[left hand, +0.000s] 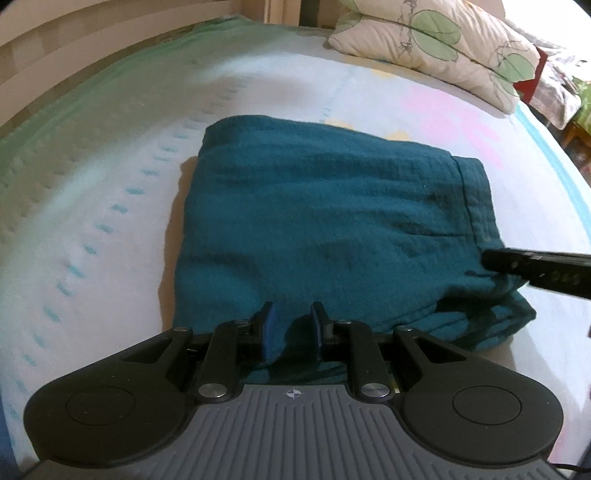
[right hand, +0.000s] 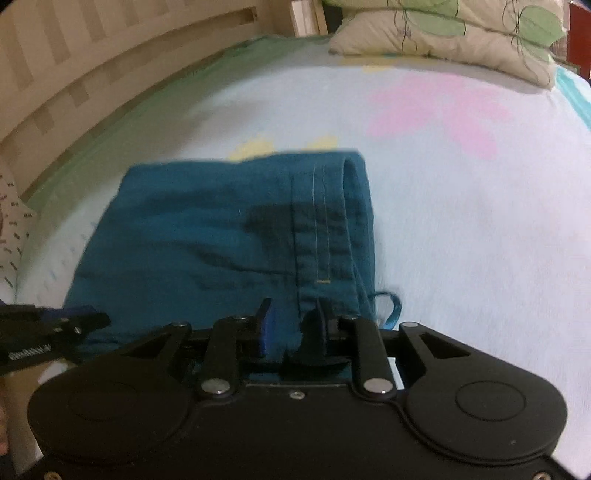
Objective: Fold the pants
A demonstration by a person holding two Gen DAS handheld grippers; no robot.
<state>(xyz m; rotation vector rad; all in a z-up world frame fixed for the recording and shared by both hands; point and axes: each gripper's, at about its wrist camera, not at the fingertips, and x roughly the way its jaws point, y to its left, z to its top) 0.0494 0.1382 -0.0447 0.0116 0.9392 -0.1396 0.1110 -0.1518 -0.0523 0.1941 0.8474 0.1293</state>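
The teal pants (left hand: 325, 221) lie folded into a thick rectangle on the bed. In the left wrist view my left gripper (left hand: 291, 325) is open, its blue pads apart over the near edge of the fold, nothing pinched. My right gripper (left hand: 532, 269) reaches in from the right at the waistband end. In the right wrist view the pants (right hand: 229, 236) show their waistband seam and a loose drawstring (right hand: 391, 306). My right gripper (right hand: 293, 317) is open over the near edge beside the waistband. My left gripper (right hand: 62, 325) enters from the left.
The pale printed bedsheet (left hand: 369, 96) spreads all around the pants. Leaf-print pillows (left hand: 443, 40) lie at the far end, also in the right wrist view (right hand: 443, 33). A wooden bed frame (right hand: 74, 74) curves along the left side.
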